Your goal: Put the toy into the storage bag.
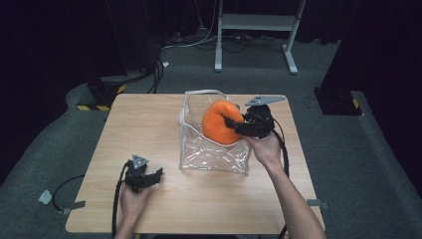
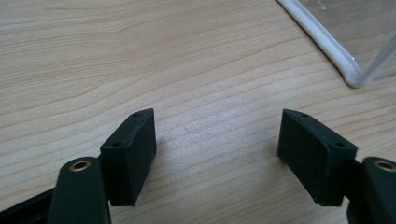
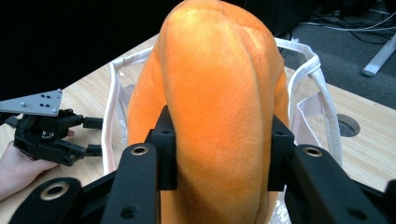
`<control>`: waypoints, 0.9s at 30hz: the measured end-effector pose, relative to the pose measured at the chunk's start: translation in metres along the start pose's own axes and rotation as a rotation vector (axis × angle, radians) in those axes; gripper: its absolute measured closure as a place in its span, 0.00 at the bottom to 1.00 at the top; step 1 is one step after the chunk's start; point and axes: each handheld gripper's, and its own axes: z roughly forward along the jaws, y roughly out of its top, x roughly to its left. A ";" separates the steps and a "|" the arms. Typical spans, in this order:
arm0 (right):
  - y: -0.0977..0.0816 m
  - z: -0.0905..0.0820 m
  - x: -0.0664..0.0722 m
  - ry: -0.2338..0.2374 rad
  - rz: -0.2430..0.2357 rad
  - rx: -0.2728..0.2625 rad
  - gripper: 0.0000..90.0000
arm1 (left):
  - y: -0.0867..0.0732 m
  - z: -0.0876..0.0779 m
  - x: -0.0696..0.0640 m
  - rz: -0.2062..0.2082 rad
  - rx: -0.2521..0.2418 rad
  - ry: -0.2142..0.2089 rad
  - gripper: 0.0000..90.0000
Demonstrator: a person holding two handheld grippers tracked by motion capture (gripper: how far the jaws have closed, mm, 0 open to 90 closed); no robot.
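Holding an orange plush toy [image 1: 220, 122] over the clear plastic bag [image 1: 214, 154] with your right gripper [image 1: 235, 123].
Your right jaws are clamped on the toy's sides above the bag's open top; your left gripper [image 1: 149, 177] rests on the wooden table [image 1: 149, 124] near the bag's corner, jaws spread apart, gripping nothing.

Both grippers are matte black plastic: the left gripper [image 1: 149, 177] and right gripper [image 1: 233, 122] each carry a grey triangular plate dotted with holes and trail a black cable. Brass-ringed screw holes, flat rectangular pads. Forearms bare, no sleeves.
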 end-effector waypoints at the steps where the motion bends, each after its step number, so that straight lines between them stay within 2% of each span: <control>1: 0.000 0.000 0.000 -0.001 -0.001 0.003 0.66 | 0.000 0.000 0.000 0.000 0.000 0.000 0.31; 13: -0.004 0.006 0.003 -0.024 -0.029 0.043 0.64 | 0.000 0.000 0.000 0.001 0.001 0.001 0.31; 27: -0.012 0.014 -0.001 -0.026 -0.010 0.079 0.59 | 0.000 0.000 0.000 0.001 0.000 0.001 0.31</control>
